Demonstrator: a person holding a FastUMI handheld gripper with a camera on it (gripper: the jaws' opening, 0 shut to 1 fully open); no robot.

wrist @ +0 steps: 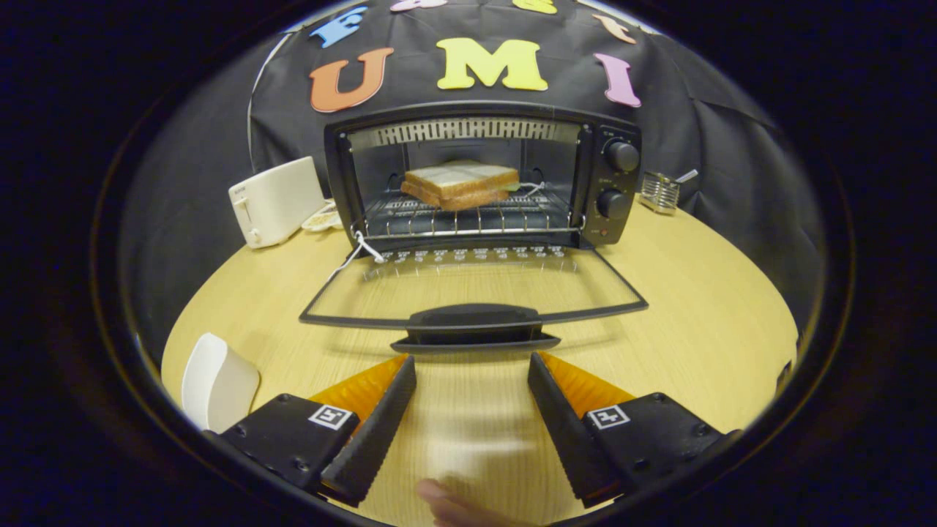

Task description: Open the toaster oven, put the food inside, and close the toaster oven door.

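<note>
The gripper [472, 366] is spread wide with nothing in it. At 12 o'clock the toaster oven [483, 176] door [474, 293] lies open on the bench [695, 307], sandwich [461, 184] inside.

1. We see the bench [659, 307] evenly and warmly lit, the booth beyond it dim.
2. Soft shadows lie under the toaster oven door [472, 293].
3. Straight lines bow outward; a blurred fingertip [446, 498] shows nearest us.

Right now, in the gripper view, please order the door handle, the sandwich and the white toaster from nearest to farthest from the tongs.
1. Door handle: just ahead of the open tongs.
2. White toaster: beyond, left of the oven.
3. Sandwich: on the rack inside the oven, about as far as the toaster; too close to call.
</note>
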